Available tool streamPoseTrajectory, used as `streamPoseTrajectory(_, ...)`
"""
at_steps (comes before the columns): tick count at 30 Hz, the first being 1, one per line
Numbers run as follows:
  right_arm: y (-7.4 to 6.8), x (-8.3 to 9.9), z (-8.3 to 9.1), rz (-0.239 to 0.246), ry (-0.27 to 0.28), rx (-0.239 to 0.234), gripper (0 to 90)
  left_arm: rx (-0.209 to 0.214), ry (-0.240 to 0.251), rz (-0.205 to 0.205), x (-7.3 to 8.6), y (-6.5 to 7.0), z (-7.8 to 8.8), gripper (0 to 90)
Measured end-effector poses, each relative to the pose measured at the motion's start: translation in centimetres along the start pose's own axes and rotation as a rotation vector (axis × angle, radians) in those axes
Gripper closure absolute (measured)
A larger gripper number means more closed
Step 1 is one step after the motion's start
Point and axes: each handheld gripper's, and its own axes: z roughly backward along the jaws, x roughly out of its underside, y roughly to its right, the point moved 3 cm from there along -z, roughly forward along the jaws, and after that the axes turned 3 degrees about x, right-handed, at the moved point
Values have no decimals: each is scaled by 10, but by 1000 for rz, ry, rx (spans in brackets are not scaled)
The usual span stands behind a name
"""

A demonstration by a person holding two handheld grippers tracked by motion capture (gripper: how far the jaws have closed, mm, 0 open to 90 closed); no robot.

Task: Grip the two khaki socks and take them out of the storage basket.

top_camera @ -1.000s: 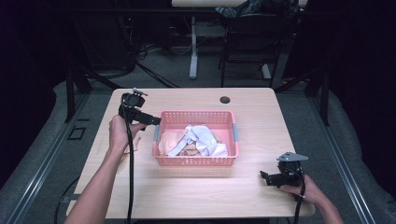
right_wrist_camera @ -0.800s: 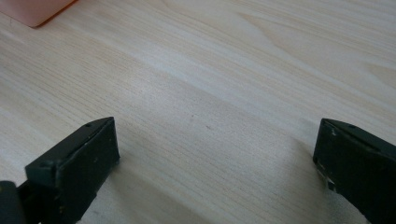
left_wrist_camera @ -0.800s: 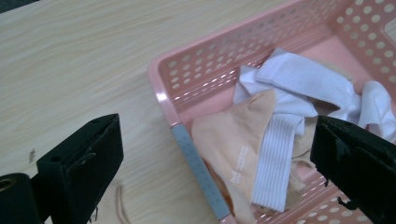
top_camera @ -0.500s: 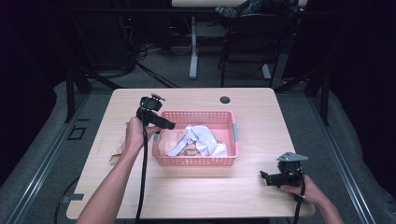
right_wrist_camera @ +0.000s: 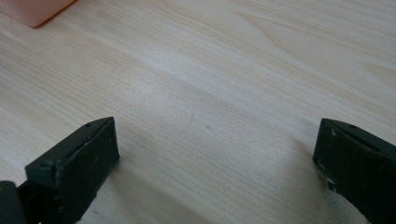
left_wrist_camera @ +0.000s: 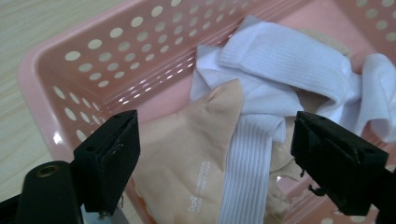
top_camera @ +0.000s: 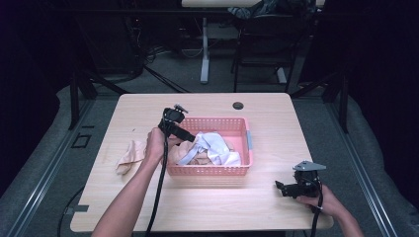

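High view: left claw (top_camera: 184, 133) gapes over basket (top_camera: 247, 143) rim; right claw (top_camera: 281, 188) (also agape) on bare table (top_camera: 276, 113).

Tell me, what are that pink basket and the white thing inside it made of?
The pink basket looks like moulded plastic: glossy highlights and punched round holes. The white sock appears to be knit fabric, matte, with fine ribbing; the exact fibre can't be told.

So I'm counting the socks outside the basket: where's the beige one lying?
In the high view, the beige sock lies on the table left of the pink basket, beside the person's left forearm.
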Motion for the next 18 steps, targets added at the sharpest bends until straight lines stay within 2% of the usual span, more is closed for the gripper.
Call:
streamPoseTrajectory(5, 0, 0, 0, 0, 0, 0, 0, 9, -15, 2, -2, 2, -11, 234)
streamPoseTrajectory(11, 0, 0, 0, 0, 1, 0, 0, 2, -50, -11, -4, 5, -24, 313)
streamPoseTrajectory(18, 0, 0, 0, 0, 0, 0, 0, -17, -98, -1, -4, 4, -39, 382)
